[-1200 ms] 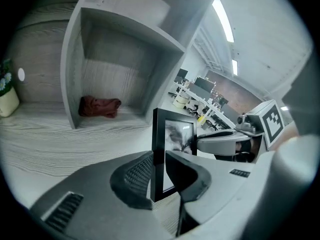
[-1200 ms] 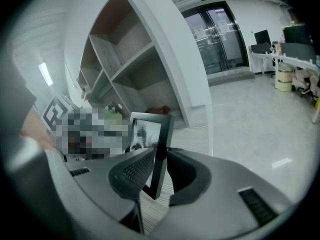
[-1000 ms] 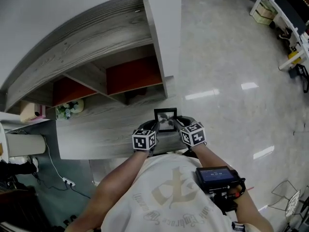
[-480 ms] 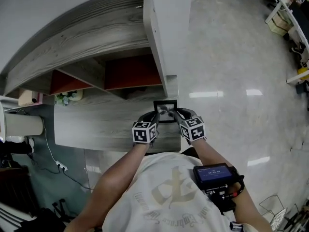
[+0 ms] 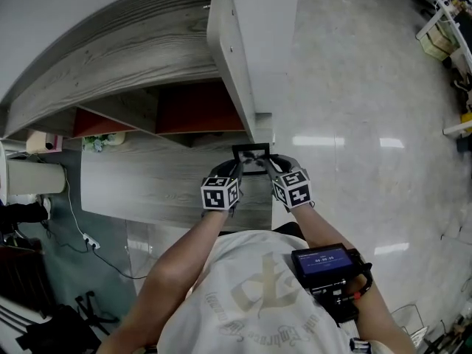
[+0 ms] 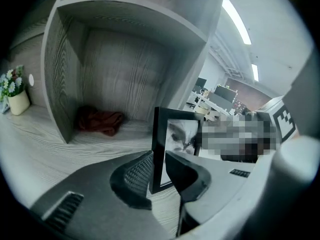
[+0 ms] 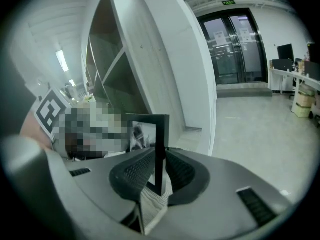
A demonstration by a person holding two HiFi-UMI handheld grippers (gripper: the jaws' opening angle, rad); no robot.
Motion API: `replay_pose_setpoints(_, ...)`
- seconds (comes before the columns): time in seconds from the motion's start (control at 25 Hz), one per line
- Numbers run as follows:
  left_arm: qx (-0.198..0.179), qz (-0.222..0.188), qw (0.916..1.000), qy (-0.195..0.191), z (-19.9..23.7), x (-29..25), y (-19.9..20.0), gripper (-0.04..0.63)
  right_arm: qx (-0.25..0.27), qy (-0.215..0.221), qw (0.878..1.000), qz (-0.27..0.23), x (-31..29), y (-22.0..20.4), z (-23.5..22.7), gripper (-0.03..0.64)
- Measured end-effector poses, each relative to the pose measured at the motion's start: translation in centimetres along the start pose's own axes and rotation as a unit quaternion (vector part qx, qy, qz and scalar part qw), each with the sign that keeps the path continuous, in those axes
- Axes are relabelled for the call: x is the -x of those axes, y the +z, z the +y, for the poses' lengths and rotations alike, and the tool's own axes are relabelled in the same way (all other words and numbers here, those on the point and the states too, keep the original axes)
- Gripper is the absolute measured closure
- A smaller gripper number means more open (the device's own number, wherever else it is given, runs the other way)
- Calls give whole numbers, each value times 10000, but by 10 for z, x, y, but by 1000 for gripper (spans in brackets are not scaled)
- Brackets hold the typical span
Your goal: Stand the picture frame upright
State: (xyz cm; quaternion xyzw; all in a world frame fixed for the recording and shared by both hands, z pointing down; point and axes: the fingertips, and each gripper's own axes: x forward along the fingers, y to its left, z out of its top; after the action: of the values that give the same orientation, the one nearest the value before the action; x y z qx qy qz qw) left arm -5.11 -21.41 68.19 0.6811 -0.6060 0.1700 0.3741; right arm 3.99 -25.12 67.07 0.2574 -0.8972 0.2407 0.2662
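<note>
Black rectangular picture frame (image 5: 251,158), likely light, stiff and breakable, stands on the grey wood-grain desk (image 5: 147,186), one side rail clamped in your left gripper (image 6: 158,170) fingers, the other in your right gripper (image 7: 159,170) fingers, which have just been closing onto it; hold rails, not pane.

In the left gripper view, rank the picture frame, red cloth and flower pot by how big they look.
Largest: picture frame, though it's nearest the camera.
Then red cloth and flower pot: about alike, too close to rank.
</note>
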Motion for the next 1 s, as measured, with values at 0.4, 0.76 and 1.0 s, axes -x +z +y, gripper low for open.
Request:
replay_pose_setpoints(0.4, 44, -118, 9998, 162, 6, -11, 11, 502, 34, 120, 9999, -65, -10, 5, -8, 546)
replay_pose_setpoints(0.76, 97, -148, 9995, 258, 13, -20, 18, 502, 63, 218, 9997, -113, -17, 12, -11, 546)
replay_pose_setpoints(1.0, 125, -163, 9993, 314, 13, -23, 20, 502, 91, 263, 9996, -109, -17, 11, -12, 546)
